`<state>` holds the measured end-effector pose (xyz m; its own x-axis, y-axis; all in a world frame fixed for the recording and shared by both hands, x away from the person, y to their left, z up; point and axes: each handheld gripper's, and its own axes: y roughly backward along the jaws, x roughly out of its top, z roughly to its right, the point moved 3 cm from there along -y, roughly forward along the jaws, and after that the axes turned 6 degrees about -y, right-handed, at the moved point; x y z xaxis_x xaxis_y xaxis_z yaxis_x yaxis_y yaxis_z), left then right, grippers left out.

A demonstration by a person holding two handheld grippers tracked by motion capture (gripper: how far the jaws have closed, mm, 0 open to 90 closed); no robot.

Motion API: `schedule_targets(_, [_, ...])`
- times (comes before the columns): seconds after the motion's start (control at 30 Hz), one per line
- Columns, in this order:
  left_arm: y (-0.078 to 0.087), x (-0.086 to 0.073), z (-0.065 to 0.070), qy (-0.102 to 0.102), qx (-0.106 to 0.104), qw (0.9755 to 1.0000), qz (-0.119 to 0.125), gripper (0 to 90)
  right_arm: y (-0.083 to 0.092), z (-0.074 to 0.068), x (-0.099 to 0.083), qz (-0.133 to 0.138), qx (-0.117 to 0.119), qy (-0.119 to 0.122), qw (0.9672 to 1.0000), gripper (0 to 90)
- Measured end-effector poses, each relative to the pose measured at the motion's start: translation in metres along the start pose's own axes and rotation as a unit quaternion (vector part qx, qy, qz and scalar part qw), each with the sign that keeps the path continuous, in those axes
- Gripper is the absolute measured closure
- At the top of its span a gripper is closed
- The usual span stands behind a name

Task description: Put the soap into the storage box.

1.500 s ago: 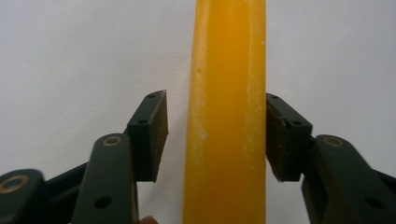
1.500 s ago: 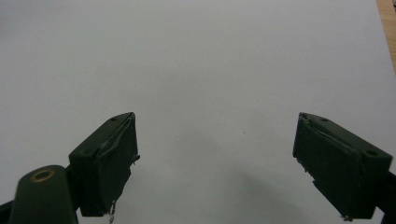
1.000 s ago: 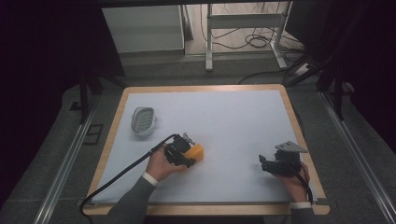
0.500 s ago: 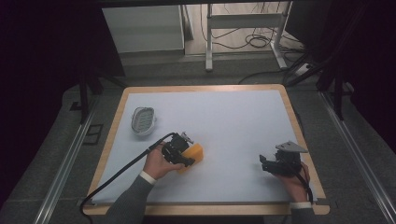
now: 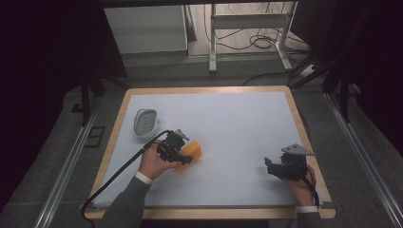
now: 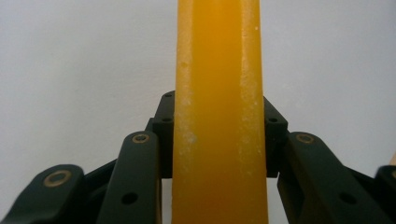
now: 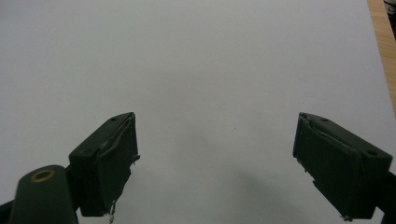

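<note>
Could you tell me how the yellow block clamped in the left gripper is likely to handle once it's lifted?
The yellow block looks like a sponge or soap: its edges show a rough, whitish grain, so it probably won't slip. The left gripper pinches both flat faces without visibly denting them, suggesting it is fairly firm. Being slab-shaped, it shouldn't roll.

The high view looks forward and down over the whole table (image 5: 119,123), while each gripper view rides close above its white surface, which all views share.

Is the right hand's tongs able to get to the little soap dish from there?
Probably yes: the right tongs are open and empty, and bare white table lies between. But the soap dish is far across.
</note>
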<state>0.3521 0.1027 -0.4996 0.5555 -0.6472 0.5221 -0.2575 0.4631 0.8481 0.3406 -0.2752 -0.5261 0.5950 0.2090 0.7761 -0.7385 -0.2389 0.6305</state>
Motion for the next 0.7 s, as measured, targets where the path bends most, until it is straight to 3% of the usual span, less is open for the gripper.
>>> schedule_targets(0.7, [0.019, 0.000, -0.013, 0.020, 0.004, 0.9996, 0.020, 61.0, 0.001, 0.001, 0.000, 0.001, 0.000, -0.001, 1.0000, 13.7])
